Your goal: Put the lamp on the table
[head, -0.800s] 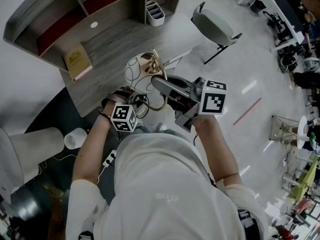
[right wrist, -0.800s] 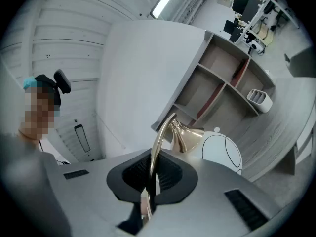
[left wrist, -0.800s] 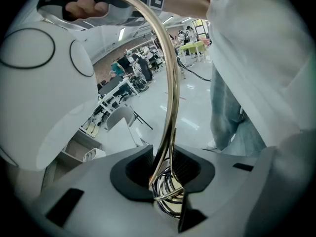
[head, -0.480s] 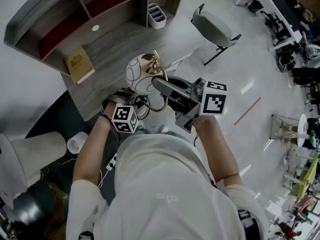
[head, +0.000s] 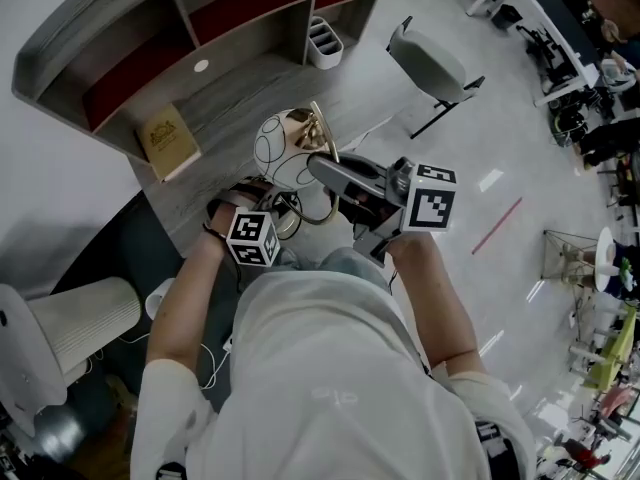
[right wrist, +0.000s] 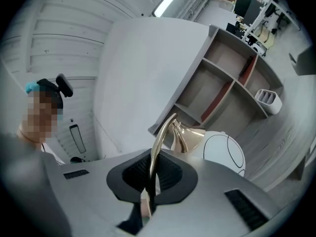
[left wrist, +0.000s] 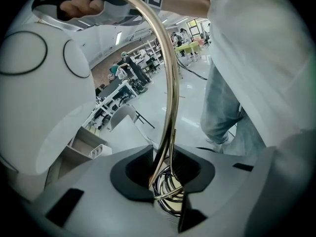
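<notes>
Close in front of the person, the left gripper (left wrist: 165,181) clamps the low end of the lamp's (head: 280,151) thin brass stem and the right gripper (right wrist: 150,181) clamps its upper curve, holding the white-globed lamp at the wooden table's (head: 235,93) near edge, a book (head: 167,140) lying farther back.

Desk (head: 250,103), grey wood-grain top, upper centre of the frame, with a shelf unit (head: 100,33) along its back edge. On the top:
- one tan book (head: 168,140), lying flat at the left end
- one white compartmented organiser (head: 325,43), at the right end
- one small white disc (head: 201,66), near the shelf unit

Floor (head: 480,148), right of frame: one grey chair (head: 430,63) stands near the desk.
</notes>
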{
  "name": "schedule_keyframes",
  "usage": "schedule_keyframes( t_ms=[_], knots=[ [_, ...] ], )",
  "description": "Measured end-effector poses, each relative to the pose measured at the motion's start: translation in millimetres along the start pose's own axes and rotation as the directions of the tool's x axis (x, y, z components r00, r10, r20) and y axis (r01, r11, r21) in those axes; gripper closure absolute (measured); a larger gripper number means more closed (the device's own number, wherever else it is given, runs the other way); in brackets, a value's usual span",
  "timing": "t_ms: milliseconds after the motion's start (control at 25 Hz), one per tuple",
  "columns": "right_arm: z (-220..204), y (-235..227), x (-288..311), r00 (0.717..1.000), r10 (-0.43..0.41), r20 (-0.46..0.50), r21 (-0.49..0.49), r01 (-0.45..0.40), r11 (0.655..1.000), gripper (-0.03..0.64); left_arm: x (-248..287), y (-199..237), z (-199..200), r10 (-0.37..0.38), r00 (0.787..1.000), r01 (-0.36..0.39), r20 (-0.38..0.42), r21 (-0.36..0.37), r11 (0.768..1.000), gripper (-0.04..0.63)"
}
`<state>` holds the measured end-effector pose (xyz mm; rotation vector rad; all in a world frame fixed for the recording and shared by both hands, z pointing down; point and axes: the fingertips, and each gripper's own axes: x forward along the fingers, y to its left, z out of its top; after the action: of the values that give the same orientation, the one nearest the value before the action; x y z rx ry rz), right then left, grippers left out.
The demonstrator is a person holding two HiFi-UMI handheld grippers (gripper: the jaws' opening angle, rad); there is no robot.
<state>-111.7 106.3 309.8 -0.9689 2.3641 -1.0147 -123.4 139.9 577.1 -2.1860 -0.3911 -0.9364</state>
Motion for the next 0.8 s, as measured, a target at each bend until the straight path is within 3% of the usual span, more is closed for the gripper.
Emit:
schedule_keyframes(
  t_ms=[320, 800],
  knots=[
    [21.0, -25.6, 12.5, 1.0, 0.002, -0.003, 0.005, -0.002, 1.0, 0.589, 13.3, 26.7, -17.8, -0.009, 1.0, 0.009, -0.01, -0.001, 1.0, 0.482],
    [103.2, -107.9, 15.2, 0.991, 0.089, -0.102, 0.045, -0.085, 0.995, 0.591, 80.3, 122.1, -32.9, 0.012, 0.997, -0.02, -0.075, -0.097, 0.995, 0.482]
  ],
)
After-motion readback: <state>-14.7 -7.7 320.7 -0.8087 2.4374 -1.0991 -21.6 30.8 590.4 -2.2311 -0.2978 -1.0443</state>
